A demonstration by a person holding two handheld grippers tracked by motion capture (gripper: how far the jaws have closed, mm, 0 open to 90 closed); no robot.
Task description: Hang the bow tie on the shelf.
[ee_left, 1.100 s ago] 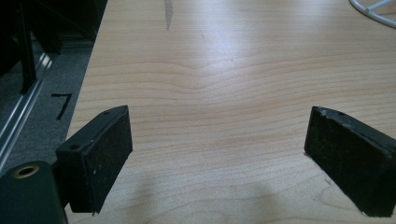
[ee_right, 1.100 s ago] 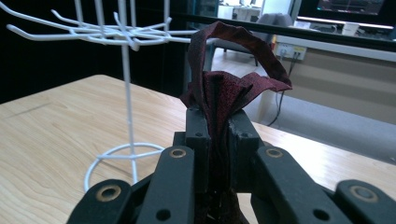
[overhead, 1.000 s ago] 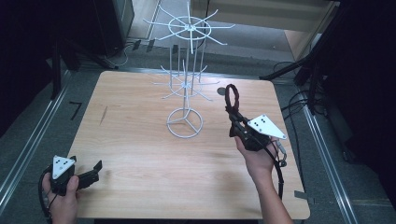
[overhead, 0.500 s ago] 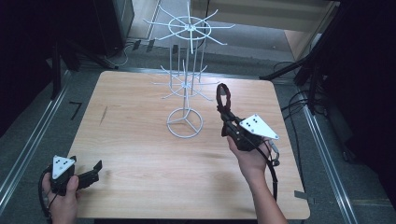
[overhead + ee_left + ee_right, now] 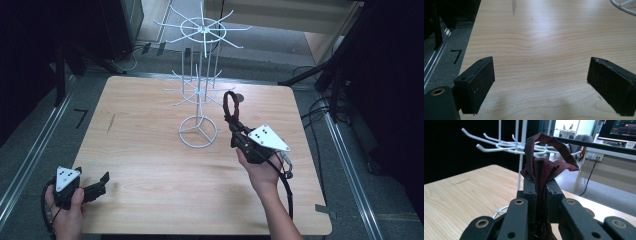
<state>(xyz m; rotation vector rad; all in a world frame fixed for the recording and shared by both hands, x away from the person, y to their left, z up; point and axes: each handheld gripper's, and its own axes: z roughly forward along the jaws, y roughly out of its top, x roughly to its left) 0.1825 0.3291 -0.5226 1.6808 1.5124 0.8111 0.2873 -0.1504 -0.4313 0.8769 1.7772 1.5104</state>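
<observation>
Right gripper view shows my right gripper (image 5: 541, 185) clamped on a dark red fabric loop (image 5: 544, 152), which stands up from the jaws and sags at its top, so I judge it light, soft and floppy. It hangs above the wooden table (image 5: 150, 150), just beside the white wire rack (image 5: 200, 90). Holding it low at the bunched base leaves the loop free. My left gripper (image 5: 95, 189) rests spread apart, holding nothing.

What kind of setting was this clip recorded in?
Probably an office or lab recording station: a wooden table framed by metal rails, a desk with a lit monitor behind, cables on grey floor.
</observation>
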